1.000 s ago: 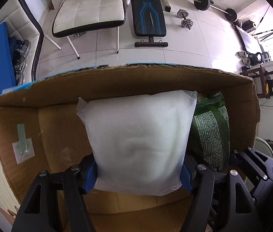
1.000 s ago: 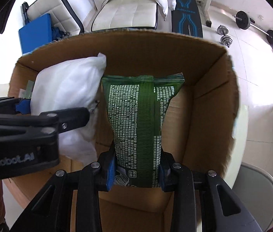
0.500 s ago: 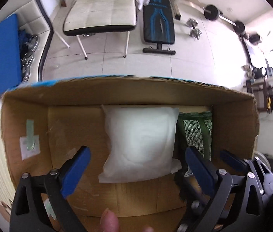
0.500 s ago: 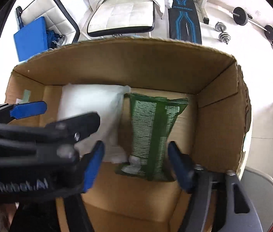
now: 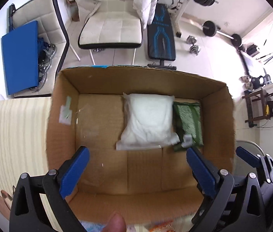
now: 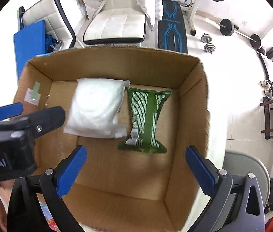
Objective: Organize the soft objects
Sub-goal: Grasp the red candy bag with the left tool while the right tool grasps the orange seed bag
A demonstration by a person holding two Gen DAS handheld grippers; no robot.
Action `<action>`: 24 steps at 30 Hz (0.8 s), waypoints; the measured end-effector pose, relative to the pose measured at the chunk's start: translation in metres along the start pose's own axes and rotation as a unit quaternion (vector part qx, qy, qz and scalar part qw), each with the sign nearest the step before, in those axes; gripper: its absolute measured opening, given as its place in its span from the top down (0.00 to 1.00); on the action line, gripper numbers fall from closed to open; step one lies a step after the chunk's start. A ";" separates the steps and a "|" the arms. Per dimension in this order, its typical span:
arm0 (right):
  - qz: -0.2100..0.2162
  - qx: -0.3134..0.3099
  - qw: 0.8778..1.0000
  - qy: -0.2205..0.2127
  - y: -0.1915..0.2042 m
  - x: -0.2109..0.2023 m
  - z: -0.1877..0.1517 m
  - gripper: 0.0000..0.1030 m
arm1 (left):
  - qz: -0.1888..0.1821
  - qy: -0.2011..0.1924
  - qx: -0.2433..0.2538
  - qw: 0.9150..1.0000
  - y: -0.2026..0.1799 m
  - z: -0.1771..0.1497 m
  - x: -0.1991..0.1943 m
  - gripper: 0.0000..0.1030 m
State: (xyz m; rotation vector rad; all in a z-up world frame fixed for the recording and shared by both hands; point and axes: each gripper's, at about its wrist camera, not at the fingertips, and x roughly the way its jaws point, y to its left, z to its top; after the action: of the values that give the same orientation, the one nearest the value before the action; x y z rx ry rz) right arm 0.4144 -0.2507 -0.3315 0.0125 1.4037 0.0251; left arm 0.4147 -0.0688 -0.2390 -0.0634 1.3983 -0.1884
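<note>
Left gripper (image 5: 136,166): spread wide, holding nothing, poised over the near half of the cardboard box (image 5: 219,116).
Right gripper (image 6: 136,162): likewise spread and empty, above the same box.

White soft pack (image 5: 148,121): lying flat on the box floor, towards the far wall.
Green printed pack (image 6: 146,118): flat beside it on the right, their edges touching or nearly so.

Step in hand, as it appears: both packs are placed, so you withdraw. Lift each gripper straight up with fingers apart, so no pad catches a loose corner. The bare box floor left of the white pack would likely suit the next item; keep the row tidy.

Surface: the box stands on a pale wood-grain desk (image 5: 14,131); colourful packaging (image 5: 161,225) shows at its near edge, kind unclear.

Room: white padded chair (image 5: 111,29), blue-and-black weight bench (image 5: 160,38), barbell (image 5: 221,32), dumbbells (image 5: 193,45), blue board (image 5: 20,56) on a second chair, white tiled floor.
</note>
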 end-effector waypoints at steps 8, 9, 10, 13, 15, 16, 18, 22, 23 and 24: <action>0.026 -0.004 0.999 -0.045 0.008 -0.059 -0.074 0.00 | 0.048 -0.058 0.048 0.996 0.015 -0.100 -0.070 0.00; 0.028 -0.008 0.999 -0.045 0.012 -0.062 -0.085 0.00 | 0.054 -0.055 0.053 0.996 0.021 -0.118 -0.073 0.00; 0.030 -0.015 0.999 -0.042 0.017 -0.063 -0.099 0.00 | 0.068 -0.054 0.061 0.994 0.028 -0.138 -0.074 0.00; 0.026 -0.048 0.999 -0.005 0.039 -0.054 -0.148 0.00 | 0.125 -0.035 0.106 0.986 0.049 -0.199 -0.062 0.00; 0.010 -0.066 0.997 0.030 0.050 -0.037 -0.177 0.00 | 0.153 0.003 0.136 0.979 0.064 -0.237 -0.039 0.00; 0.007 -0.067 0.997 0.047 0.053 -0.026 -0.190 0.00 | 0.161 0.030 0.144 0.976 0.074 -0.256 -0.024 0.00; 0.011 -0.057 0.995 0.079 0.056 -0.003 -0.211 0.00 | 0.159 0.082 0.154 0.972 0.090 -0.289 0.006 0.00; 0.018 -0.043 0.992 0.115 0.065 0.036 -0.237 0.00 | 0.155 0.147 0.177 0.961 0.111 -0.331 0.054 0.00; 0.019 -0.039 0.992 0.121 0.067 0.043 -0.239 0.00 | 0.150 0.157 0.183 0.959 0.112 -0.338 0.062 0.00; 0.019 -0.038 0.991 0.128 0.070 0.050 -0.241 0.00 | 0.142 0.160 0.188 0.959 0.112 -0.343 0.066 0.00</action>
State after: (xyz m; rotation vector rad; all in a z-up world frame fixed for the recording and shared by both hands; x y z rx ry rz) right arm 0.1842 -0.1813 -0.4192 -0.0273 1.6576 0.1158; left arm 0.0987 0.0532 -0.3796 0.5024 1.6506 -0.2285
